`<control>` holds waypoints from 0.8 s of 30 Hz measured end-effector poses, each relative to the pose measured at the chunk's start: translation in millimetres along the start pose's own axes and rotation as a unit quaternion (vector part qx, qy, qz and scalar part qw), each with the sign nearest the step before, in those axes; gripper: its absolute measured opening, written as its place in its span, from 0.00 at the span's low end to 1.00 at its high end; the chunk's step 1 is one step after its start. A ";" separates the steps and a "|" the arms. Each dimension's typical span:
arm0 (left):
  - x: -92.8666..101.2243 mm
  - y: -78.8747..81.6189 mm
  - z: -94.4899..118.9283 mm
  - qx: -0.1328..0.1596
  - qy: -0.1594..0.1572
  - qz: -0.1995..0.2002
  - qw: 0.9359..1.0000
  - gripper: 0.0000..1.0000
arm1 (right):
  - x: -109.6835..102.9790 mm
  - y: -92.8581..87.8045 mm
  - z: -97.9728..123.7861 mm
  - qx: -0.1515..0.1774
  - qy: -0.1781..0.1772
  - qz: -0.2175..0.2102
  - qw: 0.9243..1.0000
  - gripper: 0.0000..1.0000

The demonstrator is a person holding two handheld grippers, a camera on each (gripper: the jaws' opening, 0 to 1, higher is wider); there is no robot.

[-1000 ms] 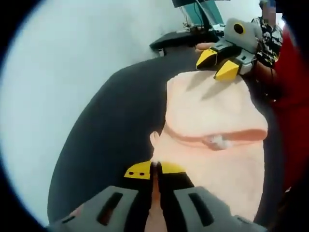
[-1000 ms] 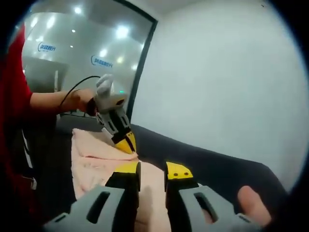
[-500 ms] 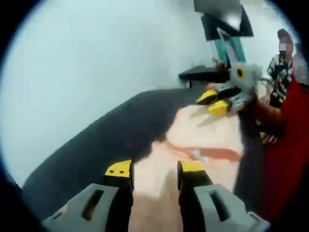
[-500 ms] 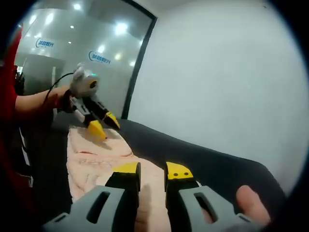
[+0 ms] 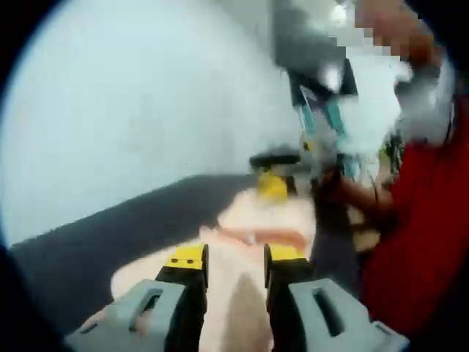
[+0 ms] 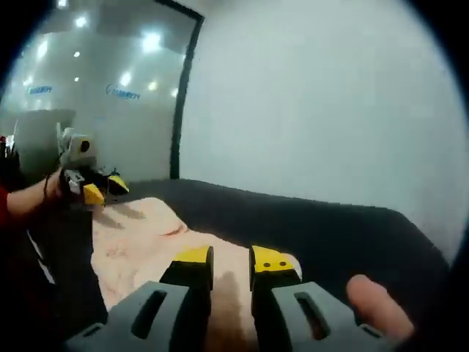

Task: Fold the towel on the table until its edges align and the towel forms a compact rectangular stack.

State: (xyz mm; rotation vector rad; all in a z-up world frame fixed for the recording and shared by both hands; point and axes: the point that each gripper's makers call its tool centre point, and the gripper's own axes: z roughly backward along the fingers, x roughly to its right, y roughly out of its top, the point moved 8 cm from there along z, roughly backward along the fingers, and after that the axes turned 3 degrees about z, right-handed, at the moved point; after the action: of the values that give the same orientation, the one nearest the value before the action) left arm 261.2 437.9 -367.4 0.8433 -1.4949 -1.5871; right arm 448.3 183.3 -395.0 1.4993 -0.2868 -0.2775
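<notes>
Since a second ago I have let go with my left gripper (image 5: 231, 257): its fingers (image 5: 186, 258) were pinched on the fabric, and now they stand parted above the towel (image 6: 154, 242), gripping nothing. In the right gripper view that same gripper has drawn back toward the far edge of the table (image 6: 322, 227), hanging just over the towel's far end. My right gripper (image 6: 231, 262) has its fingers a little apart over the near end; whether they touch the fabric I cannot tell. I judge a fold has just been laid down. The pink towel lies lengthwise on the dark table, a raised fold line crossing it in the left gripper view, its edges not yet squared. I count one towel, one table, two grippers. A person's red sleeve (image 5: 418, 242) shows beside the table.
</notes>
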 end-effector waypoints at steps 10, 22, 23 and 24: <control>-66.8 -28.9 60.1 0.059 0.171 -0.035 0.983 0.32 | 31.2 1.2 41.9 -0.045 -0.071 -0.188 0.979 0.17; -56.9 -28.7 60.4 0.072 0.168 -0.082 0.980 0.32 | 0.2 -20.7 56.0 -0.153 -0.131 -0.286 0.937 0.33; -56.3 -29.0 59.7 0.069 0.170 -0.086 0.979 0.32 | -5.0 -23.1 51.5 -0.159 -0.127 -0.284 0.937 0.34; -56.1 -29.0 59.8 0.068 0.169 -0.087 0.979 0.32 | -6.1 -27.2 49.2 -0.176 -0.129 -0.263 0.940 0.34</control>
State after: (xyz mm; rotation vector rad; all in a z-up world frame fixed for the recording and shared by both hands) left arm 232.5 515.7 -393.7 1.2845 -1.3215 -1.3871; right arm 425.1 138.1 -419.8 1.1582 -0.0300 -0.9126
